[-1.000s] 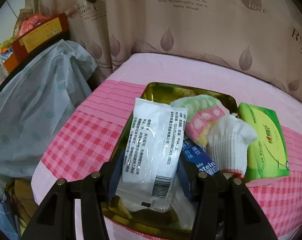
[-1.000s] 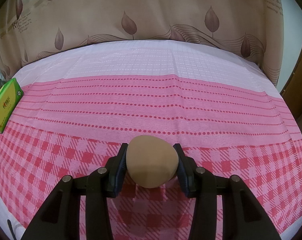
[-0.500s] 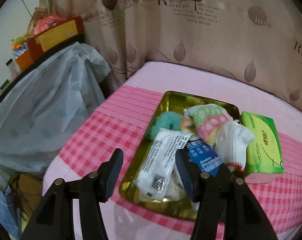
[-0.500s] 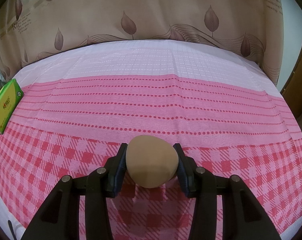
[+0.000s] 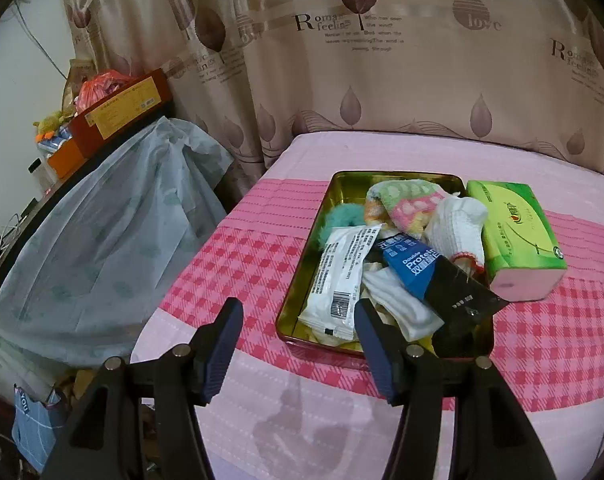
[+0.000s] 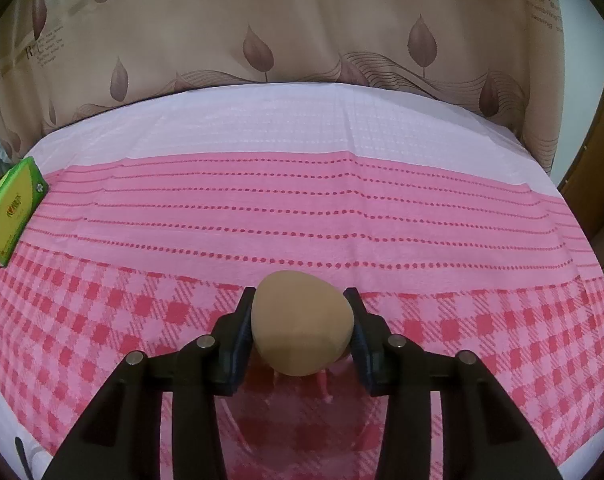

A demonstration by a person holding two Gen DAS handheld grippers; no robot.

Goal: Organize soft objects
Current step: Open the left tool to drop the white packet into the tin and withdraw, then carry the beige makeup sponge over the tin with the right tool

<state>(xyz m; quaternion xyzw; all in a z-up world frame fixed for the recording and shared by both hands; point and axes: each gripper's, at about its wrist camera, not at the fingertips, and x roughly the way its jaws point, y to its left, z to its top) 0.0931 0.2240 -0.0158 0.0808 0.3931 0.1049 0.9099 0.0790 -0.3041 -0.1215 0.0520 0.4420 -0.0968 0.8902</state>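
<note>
A pink checked cloth [image 6: 302,208] covers the bed you are working on, with a leaf-print curtain [image 5: 381,60] hanging behind it. In your left view the white sealed packet [image 5: 337,276] that your left gripper [image 5: 298,340] clamped a second ago now lies in the gold tin tray [image 5: 341,184], along its left side, and your left claw has let go and pulled back toward you, its jaws spread wide and empty in front of the tray's near edge. That item looks delivered, so your left hand is free for the next pick.

The packet is flat, crinkled plastic with a barcode near its lower end, resting tilted against the heap. Beside it sit a blue-and-black pouch [image 5: 429,276], a white sock [image 5: 401,304], a white knit glove [image 5: 457,228], a pastel spotted cloth [image 5: 405,204] and a teal fluffy piece [image 5: 339,218]. The green tissue pack [image 5: 517,232] lies on the cloth, touching the tray's right rim.

Your right gripper [image 6: 302,328] has not changed: it stays clenched on the tan egg-shaped sponge [image 6: 302,328], low over the checks and well apart from the tray. Judging by that, the sponge goes in next.
</note>
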